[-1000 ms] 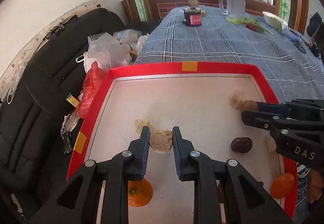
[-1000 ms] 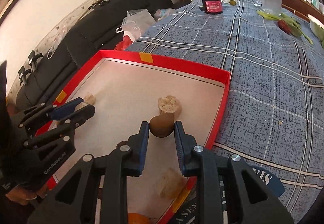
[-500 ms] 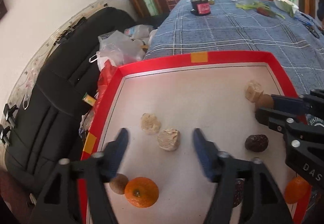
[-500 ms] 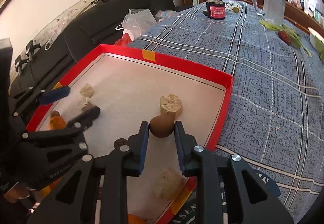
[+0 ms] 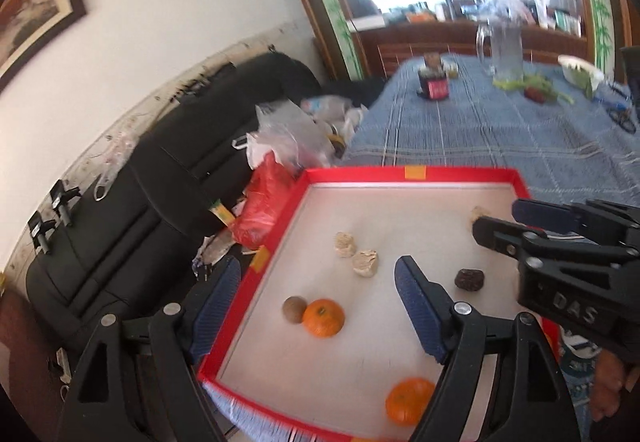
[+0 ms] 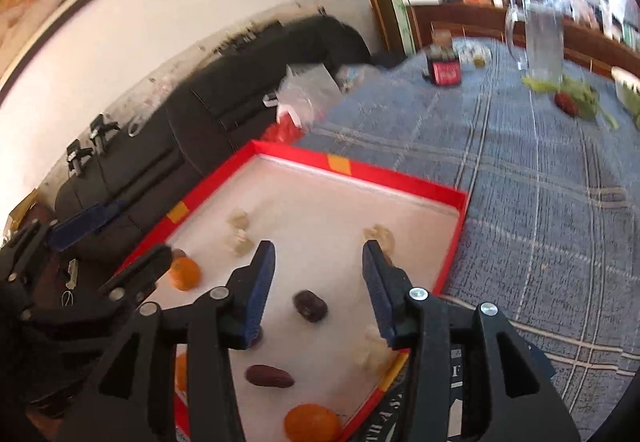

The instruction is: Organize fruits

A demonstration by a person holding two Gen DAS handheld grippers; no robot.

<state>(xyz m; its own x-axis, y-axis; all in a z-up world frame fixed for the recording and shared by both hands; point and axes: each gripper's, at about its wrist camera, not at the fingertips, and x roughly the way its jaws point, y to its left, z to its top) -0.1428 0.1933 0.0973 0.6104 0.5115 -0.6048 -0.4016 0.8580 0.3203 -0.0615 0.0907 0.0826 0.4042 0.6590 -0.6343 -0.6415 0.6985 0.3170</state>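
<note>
A red tray with a white floor holds the fruit. My left gripper is open and raised above the tray's left side, with nothing between its fingers. Below it lie two pale walnuts, a brown round fruit touching an orange, and a dark date. A second orange sits near the front rim. My right gripper is open and empty above a dark date, with a walnut just beyond its right finger. A long brown date lies nearer.
The tray rests on a blue checked tablecloth. Further back stand a glass jug, a red-labelled jar, greens and a white bowl. A black sofa with plastic bags runs along the left.
Both grippers rose and pulled back from the tray. The left opened off the walnut it framed. The right opened and the brown round fruit it held is gone from between its fingers.
</note>
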